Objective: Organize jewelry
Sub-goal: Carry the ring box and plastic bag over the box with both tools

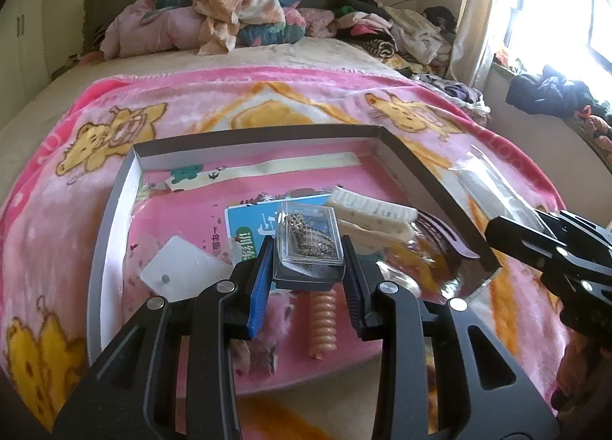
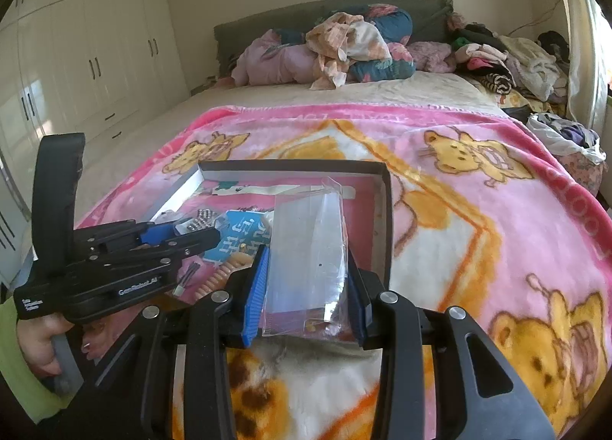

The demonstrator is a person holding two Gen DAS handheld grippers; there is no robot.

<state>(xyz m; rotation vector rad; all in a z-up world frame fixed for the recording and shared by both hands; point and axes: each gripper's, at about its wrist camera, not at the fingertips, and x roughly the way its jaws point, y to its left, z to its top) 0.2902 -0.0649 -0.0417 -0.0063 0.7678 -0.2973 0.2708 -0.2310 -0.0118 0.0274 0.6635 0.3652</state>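
1. Your left gripper (image 1: 310, 268) is clamped on a small clear jewelry case (image 1: 309, 247) — a glittery rhinestone piece (image 1: 308, 235) sits inside it, over a dark base. The case hangs above the near part of the shallow cardboard box (image 1: 114, 210).
2. Your right gripper (image 2: 308, 287) is clamped on an empty-looking clear plastic bag (image 2: 310, 245), which stands upright between the blue pads (image 2: 256, 287), over the near right corner of the box.
3. Your left hand (image 2: 36, 340), in a green sleeve (image 2: 15, 363), grips the handle at the lower left of the right wrist view.
4. Just under the case, on the box's pink floor, lie a peach spiral hair tie (image 1: 322, 325), a cream hair claw (image 1: 373, 216), a white card (image 1: 183, 270) and a blue booklet (image 1: 248, 226).
5. The box rests on a pink bear-print blanket (image 2: 478, 180) spread over the bed.
6. Farther back — piled bedding and clothes (image 2: 344, 46) against the headboard, with white wardrobes (image 2: 88, 57) along the wall.
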